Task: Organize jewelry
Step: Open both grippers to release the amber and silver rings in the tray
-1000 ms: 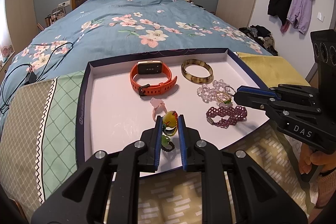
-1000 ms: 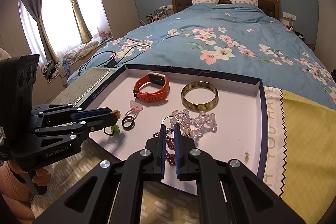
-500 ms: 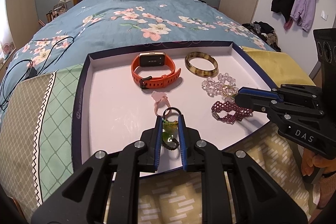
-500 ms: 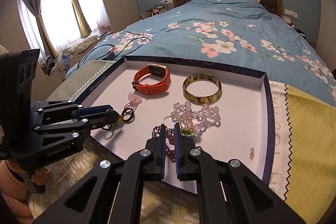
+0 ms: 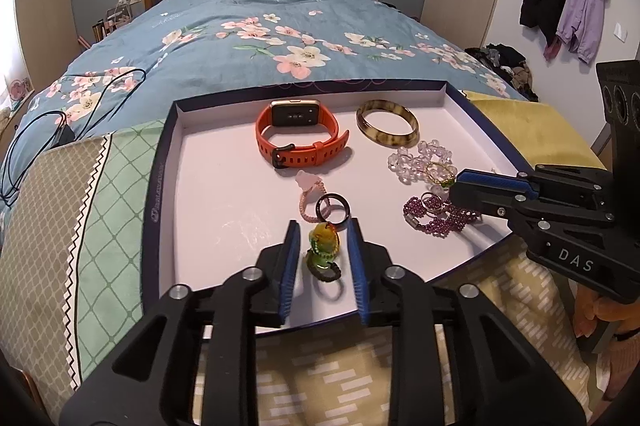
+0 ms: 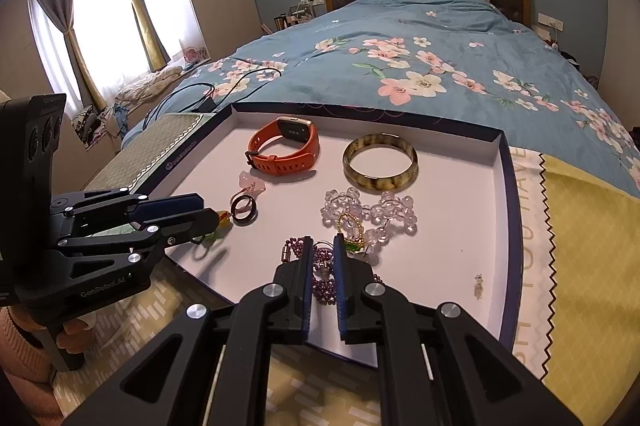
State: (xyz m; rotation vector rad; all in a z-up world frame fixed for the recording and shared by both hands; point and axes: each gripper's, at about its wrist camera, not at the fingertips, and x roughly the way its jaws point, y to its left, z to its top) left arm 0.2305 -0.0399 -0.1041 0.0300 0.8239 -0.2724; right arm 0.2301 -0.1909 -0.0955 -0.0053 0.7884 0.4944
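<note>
A white tray with a dark rim lies on the bed end. It holds an orange watch, a tortoiseshell bangle, a clear bead bracelet, a purple bead bracelet, a dark ring and a pink charm cord. My left gripper is open, with a yellow-green pendant hanging between its fingers. My right gripper is shut on a small ring over the purple bracelet.
The tray rests on a patterned blanket over a blue floral duvet. A black cable lies at the left. Jackets hang on the right wall. A small earring lies at the tray's right side.
My left gripper has opened around the yellow-green pendant and pulled back slightly. The dark ring now lies free on the tray. My right gripper stays shut over the purple bracelet.
</note>
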